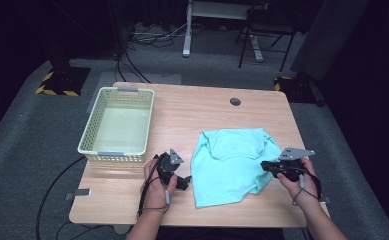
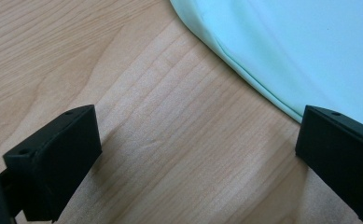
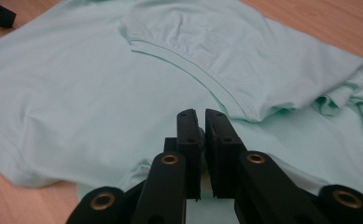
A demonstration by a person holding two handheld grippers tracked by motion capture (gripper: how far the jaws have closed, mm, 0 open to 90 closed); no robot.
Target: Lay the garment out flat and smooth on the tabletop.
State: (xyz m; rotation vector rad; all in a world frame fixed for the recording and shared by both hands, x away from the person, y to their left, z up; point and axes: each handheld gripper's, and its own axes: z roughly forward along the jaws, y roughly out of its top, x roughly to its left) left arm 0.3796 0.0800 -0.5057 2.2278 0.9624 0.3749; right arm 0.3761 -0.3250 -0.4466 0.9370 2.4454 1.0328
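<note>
Fabric of the mint T-shirt, lying lower right of centre, looks pinched in the nearly shut right gripper, so lift slowly, while the left gripper, jaws spread, steadies its left hem.

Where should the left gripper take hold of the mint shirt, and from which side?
Grip the shirt at its left hem edge, probably best low down near the front corner. Come in level from the left, where the left gripper already sits with its jaws open beside that edge. The hem lies flat on the bare table, so one jaw likely has to slide under it.
</note>
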